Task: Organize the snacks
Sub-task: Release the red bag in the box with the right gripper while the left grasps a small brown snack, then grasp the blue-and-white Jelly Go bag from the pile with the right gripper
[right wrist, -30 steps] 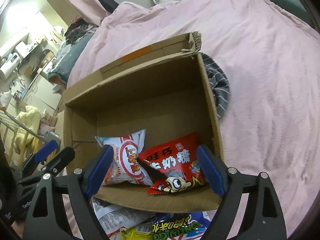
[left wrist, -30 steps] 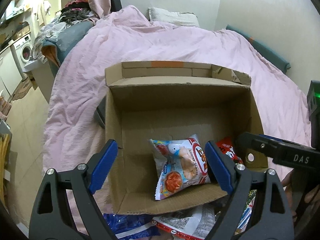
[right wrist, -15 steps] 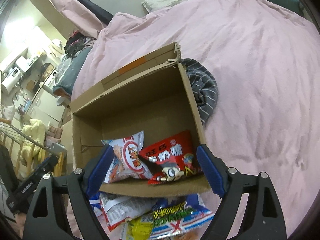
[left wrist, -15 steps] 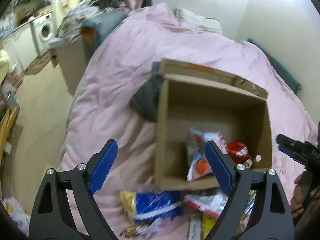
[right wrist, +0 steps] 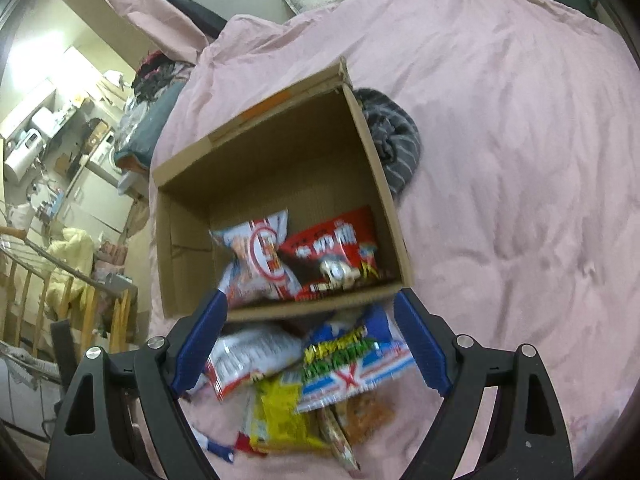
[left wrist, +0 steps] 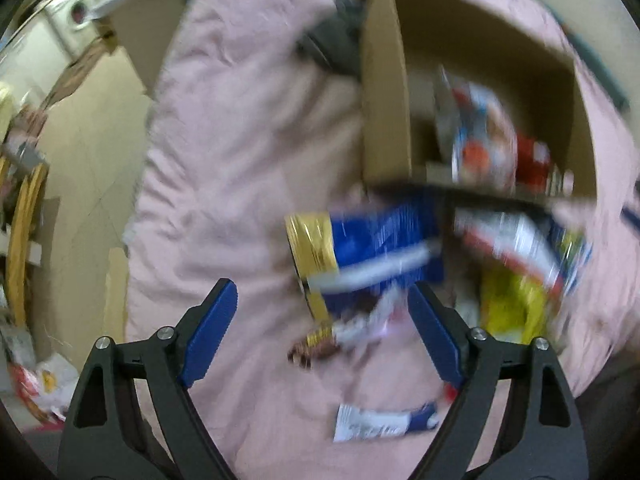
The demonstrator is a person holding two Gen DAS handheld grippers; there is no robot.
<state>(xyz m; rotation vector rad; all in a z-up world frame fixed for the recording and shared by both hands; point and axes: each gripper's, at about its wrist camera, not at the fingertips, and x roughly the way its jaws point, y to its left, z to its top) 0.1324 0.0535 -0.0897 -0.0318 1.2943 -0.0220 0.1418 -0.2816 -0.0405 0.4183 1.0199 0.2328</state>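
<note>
An open cardboard box (right wrist: 384, 184) lies on the pink bed and holds a white-and-red snack bag (right wrist: 256, 256) and a red snack bag (right wrist: 336, 248). It also shows, blurred, in the left wrist view (left wrist: 384, 92). A pile of snack packets lies in front of it: a blue-and-gold bag (left wrist: 360, 248), a white-and-red bag (right wrist: 252, 356), a green-lettered bag (right wrist: 352, 364) and a yellow packet (right wrist: 280, 416). My left gripper (left wrist: 320, 332) is open and empty above the bed, near the blue-and-gold bag. My right gripper (right wrist: 308, 344) is open and empty over the pile.
A grey striped garment (right wrist: 394, 144) lies against the box's right side. A small white-and-blue packet (left wrist: 380, 424) lies apart from the pile. The bed's edge and the floor (left wrist: 88, 152) are to the left, with a wooden rack (right wrist: 52, 292) there.
Both grippers have pulled back and away from the box, so the pile in front of it has come into view. The left one has swung left fast; its view is blurred.
</note>
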